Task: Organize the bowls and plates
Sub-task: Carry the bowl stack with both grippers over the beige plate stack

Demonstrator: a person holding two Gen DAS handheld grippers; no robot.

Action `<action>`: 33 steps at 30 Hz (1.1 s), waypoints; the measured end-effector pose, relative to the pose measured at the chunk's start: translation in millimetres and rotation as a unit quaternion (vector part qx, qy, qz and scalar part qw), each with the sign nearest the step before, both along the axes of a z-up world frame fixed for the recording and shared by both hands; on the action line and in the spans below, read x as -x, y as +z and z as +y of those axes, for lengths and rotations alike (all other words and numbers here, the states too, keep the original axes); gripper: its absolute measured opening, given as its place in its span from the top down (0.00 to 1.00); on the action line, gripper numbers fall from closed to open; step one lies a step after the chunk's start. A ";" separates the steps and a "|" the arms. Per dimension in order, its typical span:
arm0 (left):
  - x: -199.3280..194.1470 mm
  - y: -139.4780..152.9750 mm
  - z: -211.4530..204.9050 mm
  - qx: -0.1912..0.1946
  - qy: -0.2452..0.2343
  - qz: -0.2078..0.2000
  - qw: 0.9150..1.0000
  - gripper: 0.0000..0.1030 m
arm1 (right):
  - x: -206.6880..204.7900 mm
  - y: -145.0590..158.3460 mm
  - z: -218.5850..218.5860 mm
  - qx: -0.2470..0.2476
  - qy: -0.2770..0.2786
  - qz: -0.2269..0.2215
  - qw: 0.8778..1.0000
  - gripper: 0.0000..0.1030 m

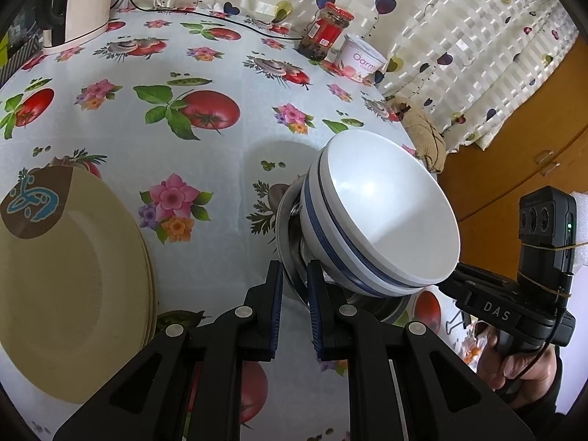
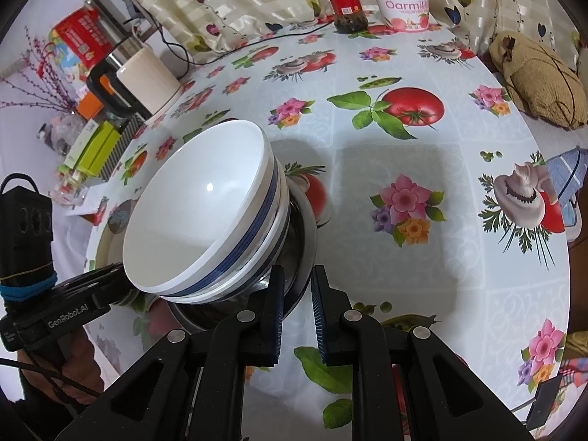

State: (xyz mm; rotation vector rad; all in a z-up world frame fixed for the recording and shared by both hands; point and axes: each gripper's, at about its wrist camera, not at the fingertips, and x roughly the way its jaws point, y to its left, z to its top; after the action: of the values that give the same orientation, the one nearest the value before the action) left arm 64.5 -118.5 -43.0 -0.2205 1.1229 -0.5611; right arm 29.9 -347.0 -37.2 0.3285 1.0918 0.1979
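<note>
We see both grippers angled downward — the left gripper (image 1: 295,283) and right gripper (image 2: 297,286) each clamped shut at lower centre.

Left wrist cam: sits behind own fingers (image 1: 279,294), looks down steep at desk (image 1: 228,84), close in. Faces toward curtain (image 1: 441,29) at far edge; plates (image 1: 73,275) at frame left, white bowls (image 1: 386,217) right of centre, other gripper's body at far right.

Right wrist cam: same setup behind own fingers (image 2: 318,301), steep down, close. Bowls (image 2: 198,217) left of centre, kettle (image 2: 147,77) far left.

Shared btw views: bowl stack seen from opposite sides, jar (image 1: 325,31) (image 2: 343,0), tub (image 1: 362,58) (image 2: 402,5), tomato-print cloth, curtain.
</note>
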 end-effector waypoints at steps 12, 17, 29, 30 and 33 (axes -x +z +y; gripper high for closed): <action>0.2 13.3 12.7 0.005 0.015 -0.014 1.000 0.86 | -2.5 14.2 9.6 0.006 0.011 -0.015 1.000 0.86; 1.1 19.5 22.7 0.005 0.026 -0.021 0.999 0.86 | -6.4 20.5 18.1 0.010 0.020 -0.022 1.000 0.86; 6.1 31.6 51.1 0.002 0.058 -0.036 0.998 0.86 | -15.0 33.3 44.3 0.013 0.049 -0.036 0.998 0.86; 6.6 32.3 53.5 0.002 0.061 -0.036 0.997 0.86 | -16.0 34.0 47.0 0.013 0.052 -0.037 0.998 0.86; 8.3 34.1 62.1 0.001 0.070 -0.038 0.997 0.86 | -18.0 36.1 55.0 0.014 0.060 -0.039 0.997 0.86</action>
State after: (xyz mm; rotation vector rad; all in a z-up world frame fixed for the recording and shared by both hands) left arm 56.2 -56.4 -8.8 -0.2753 1.0236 -0.4438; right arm 48.0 -291.9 -1.0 0.2280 1.0363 0.3006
